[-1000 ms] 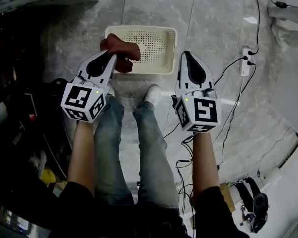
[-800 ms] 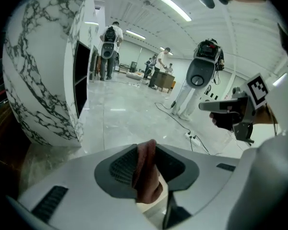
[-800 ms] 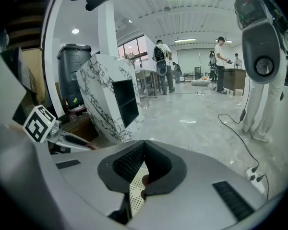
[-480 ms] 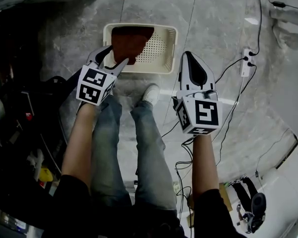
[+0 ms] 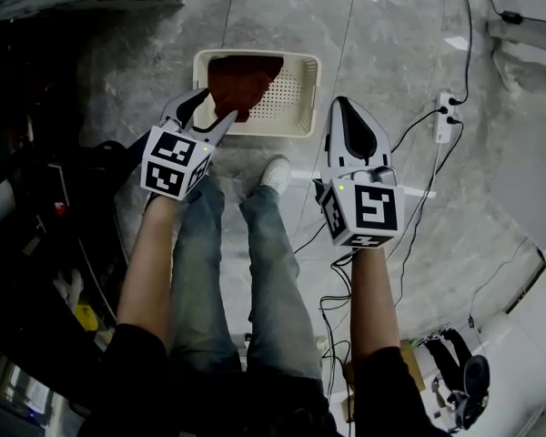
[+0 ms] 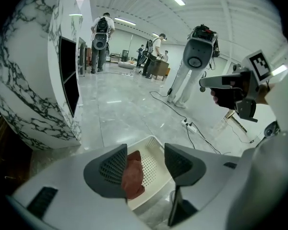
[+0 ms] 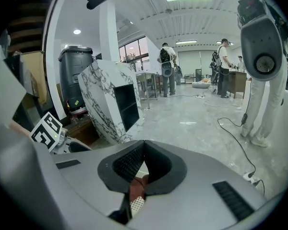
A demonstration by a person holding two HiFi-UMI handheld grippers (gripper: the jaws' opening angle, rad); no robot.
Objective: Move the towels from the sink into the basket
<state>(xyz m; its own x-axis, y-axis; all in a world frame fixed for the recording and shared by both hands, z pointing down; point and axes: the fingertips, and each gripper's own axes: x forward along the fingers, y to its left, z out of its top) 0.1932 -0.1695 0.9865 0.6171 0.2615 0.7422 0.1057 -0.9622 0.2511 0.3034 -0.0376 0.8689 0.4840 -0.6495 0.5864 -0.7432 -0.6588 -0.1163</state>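
Marble floor (image 5: pixel 391 62): left gripper (image 5: pixel 217 103) tilts over basket (image 5: pixel 291 107), fingers (image 5: pixel 187 106) just opened.

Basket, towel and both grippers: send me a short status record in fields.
Basket: on the floor, ahead of the person's feet
Towel: reddish-brown, lying inside the basket, at its left end
Left gripper: above the basket's near left corner; jaws have just been opening, now apart, nothing gripped
Right gripper: beside the basket's right end, jaws together, empty
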